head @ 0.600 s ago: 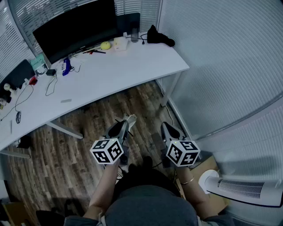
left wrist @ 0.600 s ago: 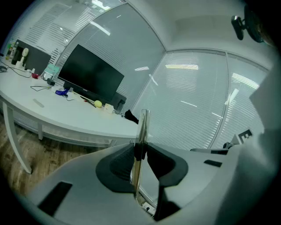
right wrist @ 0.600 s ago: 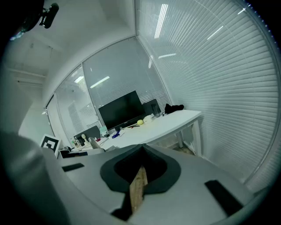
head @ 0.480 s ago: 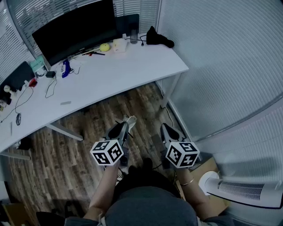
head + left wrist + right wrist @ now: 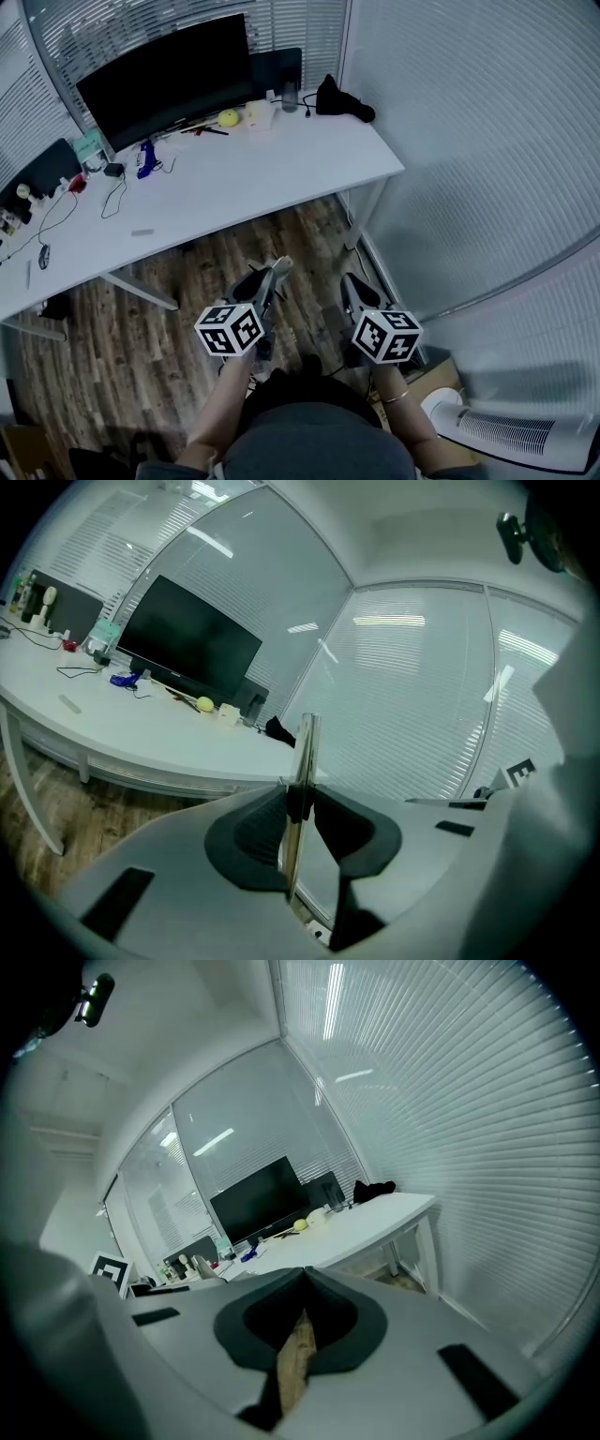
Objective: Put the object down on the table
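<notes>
The thin pale flat strip [image 5: 302, 761] is up in the air, pinched edge-on between the jaws of the left gripper [image 5: 298, 801], out over the brown wood-plank floor [image 5: 178, 309] and well apart from the long white table [image 5: 253, 178]. So the job right now is basically carrying. I'd say walk it over w/ the pinch kept firm, since a sheet that thin could swivel. Then pick a bare patch near the front edge, away from the cables & the black monitor [image 5: 169, 75] at the back, come down low, tip the strip flat onto the top, and only then let go. Its long axis runs near upright in the left gripper view, top leaning slightly right. From overhead its pale end [image 5: 278, 265] pokes past the jaw tips toward the table. The right gripper [image 5: 305, 1279] has its jaws pressed together on nothing, w/ just floor showing behind them.
</notes>
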### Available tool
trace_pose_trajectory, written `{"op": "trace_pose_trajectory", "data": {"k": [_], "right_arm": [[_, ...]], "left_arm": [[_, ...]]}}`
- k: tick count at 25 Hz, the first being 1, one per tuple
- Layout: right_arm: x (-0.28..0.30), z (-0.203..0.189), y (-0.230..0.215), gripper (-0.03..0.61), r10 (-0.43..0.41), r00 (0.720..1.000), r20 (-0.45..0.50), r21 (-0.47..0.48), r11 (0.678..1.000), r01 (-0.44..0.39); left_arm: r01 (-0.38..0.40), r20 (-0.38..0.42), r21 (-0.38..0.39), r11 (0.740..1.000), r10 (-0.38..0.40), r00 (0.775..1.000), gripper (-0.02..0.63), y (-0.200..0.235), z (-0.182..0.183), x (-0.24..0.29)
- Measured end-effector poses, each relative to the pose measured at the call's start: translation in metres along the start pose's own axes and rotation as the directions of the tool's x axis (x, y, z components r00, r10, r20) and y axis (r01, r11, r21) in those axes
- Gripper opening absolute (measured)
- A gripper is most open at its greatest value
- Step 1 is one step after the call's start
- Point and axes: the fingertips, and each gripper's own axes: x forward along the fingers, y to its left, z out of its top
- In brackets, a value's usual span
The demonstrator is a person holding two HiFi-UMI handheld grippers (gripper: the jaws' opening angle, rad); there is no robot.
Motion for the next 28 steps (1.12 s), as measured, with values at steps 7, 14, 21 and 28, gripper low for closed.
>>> {"op": "trace_pose_trajectory", "data": {"k": [7,14,21,28], "right_arm": [[0.017,0.017,-0.007,0.003,0.072,0.997,-0.016,-0.025,0.997,-0.072],[0.043,0.020,0.003,0.003,0.142,0.989,-0.050,-0.031,0.989,-0.144],[0.081,0.027,0.014,0.003,0.181,0.980,-0.078,-0.048,0.982,-0.185],[0.144,0.043,0.023,0.003,0.192,0.978,-0.087,-0.054,0.979,-0.197]], "left_arm": [[-0.038,0.043,-0.015,0.999,0.039,0.998,0.103,-0.005,0.007,0.014],[-0.096,0.074,-0.054,0.994,0.100,0.992,0.104,0.011,0.017,0.015],[-0.130,0.094,-0.084,0.988,0.138,0.986,0.103,0.038,0.030,0.030],[-0.114,0.098,-0.099,0.989,0.124,0.987,0.104,0.081,0.056,0.068]]}}
